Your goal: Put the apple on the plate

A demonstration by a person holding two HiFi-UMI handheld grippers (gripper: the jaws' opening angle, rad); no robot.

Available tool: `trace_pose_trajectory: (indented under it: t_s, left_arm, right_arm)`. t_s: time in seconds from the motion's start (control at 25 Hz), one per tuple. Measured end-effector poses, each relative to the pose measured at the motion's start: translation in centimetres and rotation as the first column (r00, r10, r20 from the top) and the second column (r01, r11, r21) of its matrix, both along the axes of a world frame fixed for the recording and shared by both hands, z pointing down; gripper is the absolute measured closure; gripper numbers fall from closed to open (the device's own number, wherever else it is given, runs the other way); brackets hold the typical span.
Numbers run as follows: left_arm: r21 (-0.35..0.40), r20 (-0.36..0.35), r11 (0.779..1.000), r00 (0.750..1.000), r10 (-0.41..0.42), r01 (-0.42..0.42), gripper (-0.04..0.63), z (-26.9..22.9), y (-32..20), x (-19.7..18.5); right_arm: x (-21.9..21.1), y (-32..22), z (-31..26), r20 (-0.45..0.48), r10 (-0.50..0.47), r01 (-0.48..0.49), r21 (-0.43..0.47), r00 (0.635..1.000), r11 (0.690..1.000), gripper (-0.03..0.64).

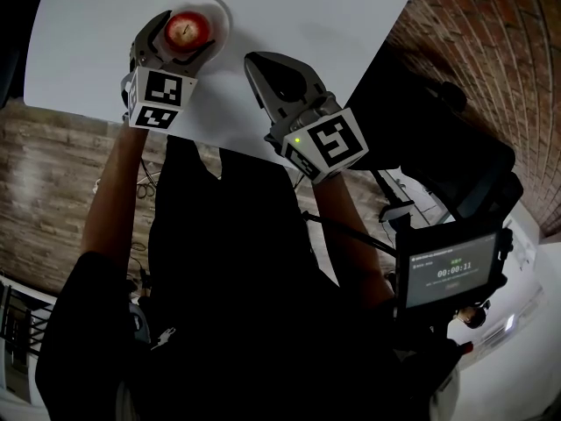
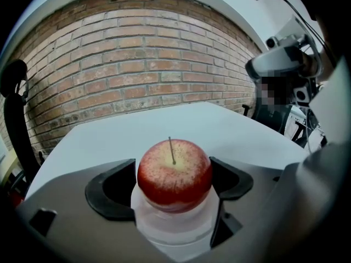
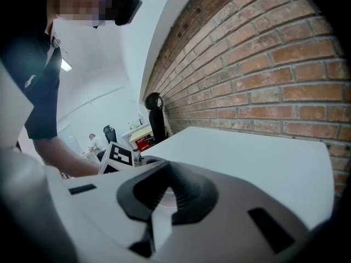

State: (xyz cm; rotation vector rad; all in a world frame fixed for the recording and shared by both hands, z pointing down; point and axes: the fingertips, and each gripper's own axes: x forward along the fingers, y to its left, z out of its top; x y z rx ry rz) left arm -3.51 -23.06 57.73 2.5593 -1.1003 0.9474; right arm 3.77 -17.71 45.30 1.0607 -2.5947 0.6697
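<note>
Your left tool was clenched on the apple, which sat on the white plate at the upper left of the head view, near the desk's lower edge. Your right tool, jaws together and empty, hung just right of the plate. Bare desk lay open toward the upper-right corner.

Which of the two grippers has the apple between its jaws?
The left gripper: its jaws press the apple from both sides, over the plate. The right gripper has its jaws together, with nothing between them.
</note>
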Motion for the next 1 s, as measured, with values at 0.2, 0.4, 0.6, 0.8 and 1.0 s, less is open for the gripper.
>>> trace_pose_trajectory:
  t_s: [0.2, 0.4, 0.6, 0.8, 1.0]
  left_arm:
    - [0.012, 0.0, 1.0, 1.0, 0.01, -0.01, 0.166, -0.4, -0.3, 0.5]
    - [0.008, -0.001, 0.999, 0.999, 0.045, -0.045, 0.166, -1.1, 0.0, 1.1]
    - [0.026, -0.01, 0.997, 0.997, 0.075, -0.075, 0.166, -2.4, 0.8, 1.9]
    - [0.03, -0.032, 0.995, 0.995, 0.092, -0.092, 0.166, -3.7, 1.5, 2.6]
    - [0.041, -0.046, 0.992, 0.992, 0.119, -0.117, 0.167, -5.4, 3.0, 2.0]
  right_arm:
    - [0.5, -0.3, -0.2, 0.006, 0.014, -0.014, 0.012, 1.0, 1.0, 0.614]
    - [0.9, -0.6, -0.7, 0.011, 0.024, -0.024, 0.023, 1.0, 0.999, 0.614]
    - [1.1, -0.1, -1.3, 0.011, 0.034, -0.035, 0.032, 0.999, 0.999, 0.614]
    - [1.5, 0.2, -1.9, 0.027, 0.067, -0.069, 0.052, 0.997, 0.996, 0.614]
    - [0.5, 1.3, -3.5, 0.029, 0.081, -0.083, 0.08, 0.996, 0.993, 0.614]
